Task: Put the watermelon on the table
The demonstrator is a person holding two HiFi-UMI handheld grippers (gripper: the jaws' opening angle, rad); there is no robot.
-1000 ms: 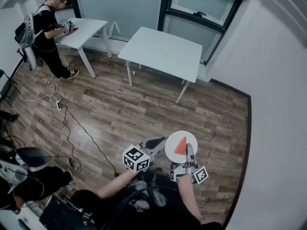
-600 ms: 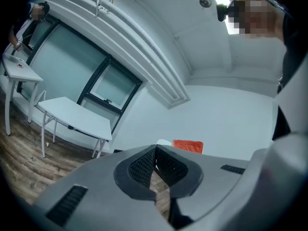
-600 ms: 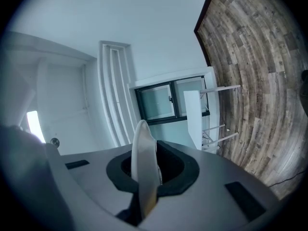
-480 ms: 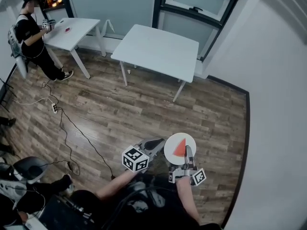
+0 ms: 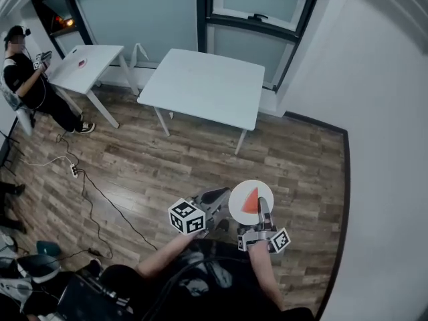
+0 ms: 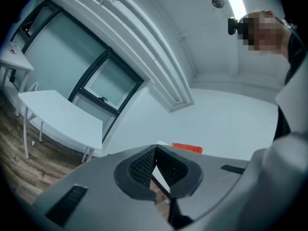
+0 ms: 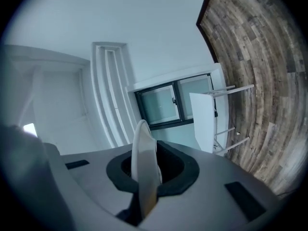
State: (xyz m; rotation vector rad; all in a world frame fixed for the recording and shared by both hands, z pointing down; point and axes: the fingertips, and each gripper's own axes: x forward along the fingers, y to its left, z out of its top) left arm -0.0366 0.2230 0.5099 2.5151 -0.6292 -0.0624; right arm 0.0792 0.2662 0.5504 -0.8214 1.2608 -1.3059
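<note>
The watermelon (image 5: 251,202) is a red wedge lying on a round white plate (image 5: 237,210), just below and right of the middle of the head view. It is held in the air above the wooden floor (image 5: 167,159), well apart from the white bench (image 5: 204,85) in the upper middle of the frame.

The right gripper (image 5: 263,208) comes up from the lower edge of the plate, its fingers closed on the rim. In the right gripper view the plate (image 7: 143,150) stands edge-on, clamped between the two dark pads of that gripper (image 7: 147,170).

The left gripper (image 5: 225,194) lies just beside the left rim of the plate; whether it touches cannot be told. In the left gripper view its fingers (image 6: 144,163) meet at the tips with nothing gripped between them, and the red slice (image 6: 186,148) shows just past them.

Further out, a second white bench (image 5: 83,65) stands at the upper left, with a person (image 5: 23,85) beside it. Dark cables (image 5: 87,179) trail over the floor at the left. A dark-framed window (image 5: 257,15) sits in the wall behind the nearer bench.
</note>
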